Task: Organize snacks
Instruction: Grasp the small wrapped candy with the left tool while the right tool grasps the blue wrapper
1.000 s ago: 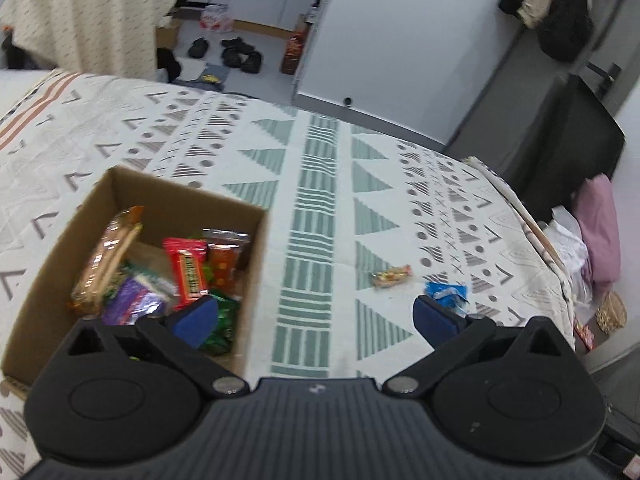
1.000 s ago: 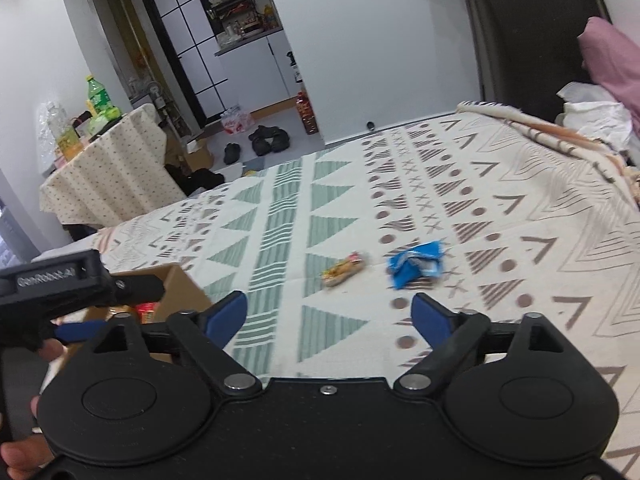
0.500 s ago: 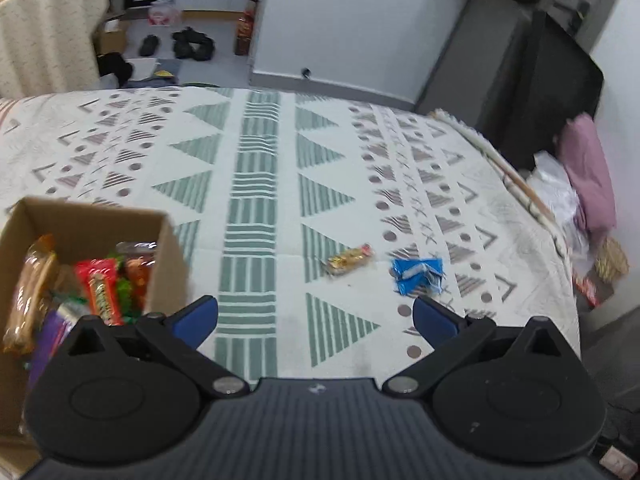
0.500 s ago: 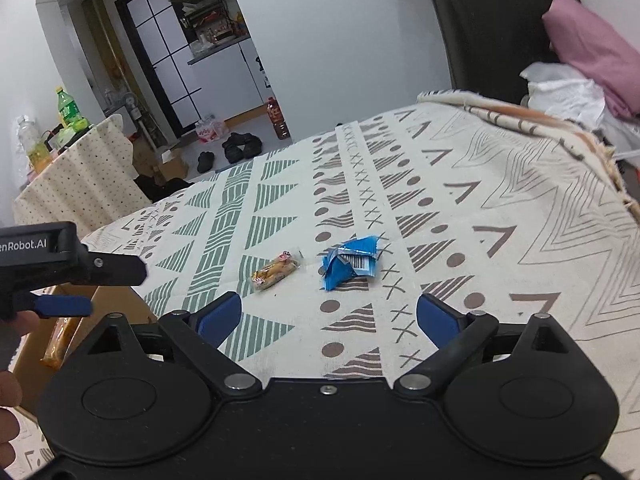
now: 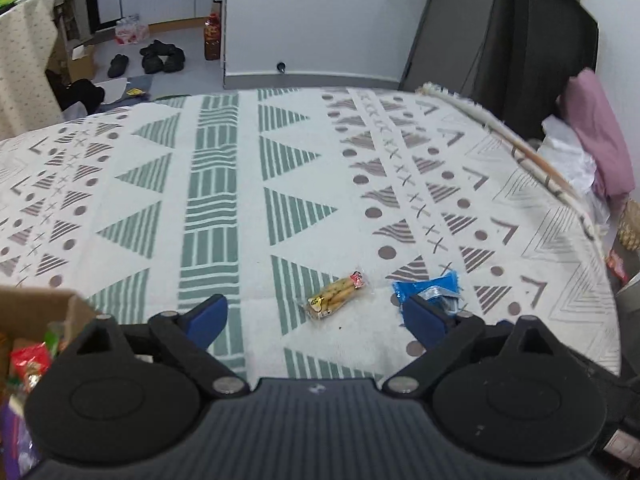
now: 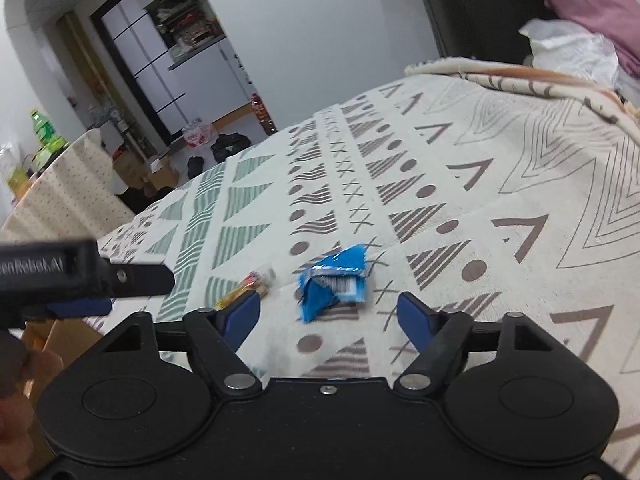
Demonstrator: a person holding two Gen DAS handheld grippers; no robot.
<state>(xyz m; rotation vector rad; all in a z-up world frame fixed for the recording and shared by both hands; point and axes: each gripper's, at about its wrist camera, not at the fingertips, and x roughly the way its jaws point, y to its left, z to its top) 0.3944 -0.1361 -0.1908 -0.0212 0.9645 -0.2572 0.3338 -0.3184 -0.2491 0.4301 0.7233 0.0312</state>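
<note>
**Q:** What lies in front of your two tools?

**A:** The largest thing is the patterned cloth (image 5: 248, 184), cream with green and brown triangles, spread under both tools and running away ahead of them. Next in size is the cardboard box (image 5: 38, 304), low on the far left of your left gripper (image 5: 316, 314), cut off by the frame edge. Bright wrappers show inside it, so some snacks appear to be packed already.

**Q:** What is left to do?

**A:** Two snacks lie loose on the cloth. The blue packet (image 6: 334, 280) sits just ahead of your right gripper (image 6: 328, 314), roughly between its fingers. The small yellow snack bar (image 5: 336, 296) lies just beside the packet, to its left, and sits just ahead of your left gripper between its fingers. I judge the job well along, with these two pieces left to go into the box.

**Q:** How do your tools stand?

**A:** Both have their blue pads spread wide, with nothing held.

**Q:** What is hard to make out?

**A:** In the left view the right pad covers the near edge of the blue packet. In the right view the bar is blurred and partly behind the left pad, and your left tool crosses the left edge, hiding most of the box. How full the box is cannot be told, nor whether more snacks lie out of frame.
</note>
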